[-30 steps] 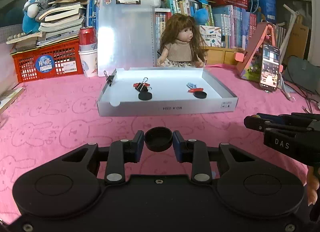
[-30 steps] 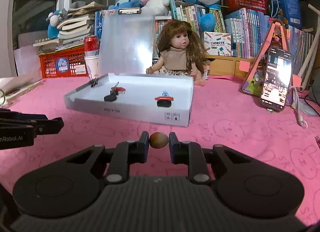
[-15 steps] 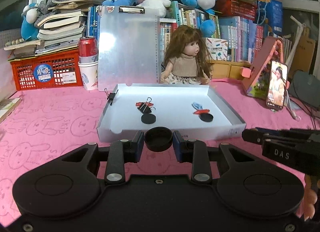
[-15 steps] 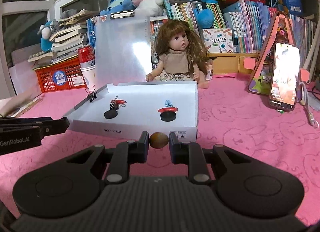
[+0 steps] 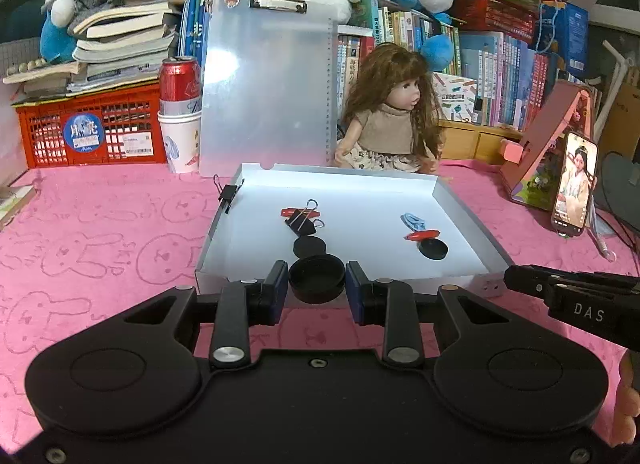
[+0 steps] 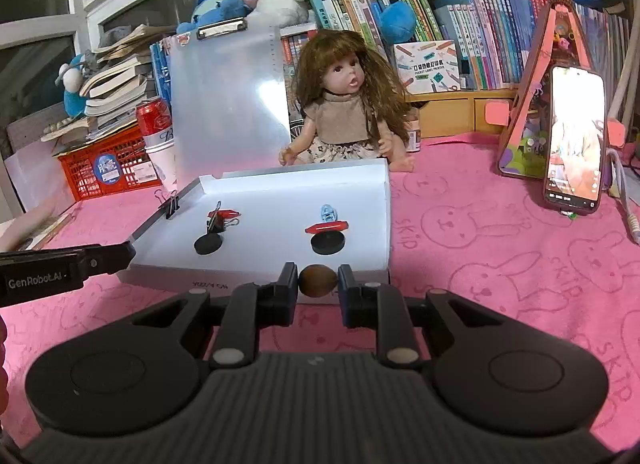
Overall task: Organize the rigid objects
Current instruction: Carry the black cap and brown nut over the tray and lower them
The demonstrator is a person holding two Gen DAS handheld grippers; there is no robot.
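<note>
Between the left tool's (image 5: pixel 317 287) pads, a black cap (image 5: pixel 317 279) clamped; between the right tool's (image 6: pixel 319 287) pads, a brown nut (image 6: pixel 318 280) pinched. Both just short of the white tray's (image 5: pixel 472 219) near wall, above the pink bench (image 5: pixel 100 240). Inside already: clips, two black discs. Probably left to do: dropping both in.

A table under a pink bunny-print cloth (image 5: pixel 100 232) carries a white tray (image 5: pixel 472 219); behind the tray sit a doll (image 5: pixel 386 123), a clipboard (image 5: pixel 266 95) and a red crate (image 5: pixel 92 131).
</note>
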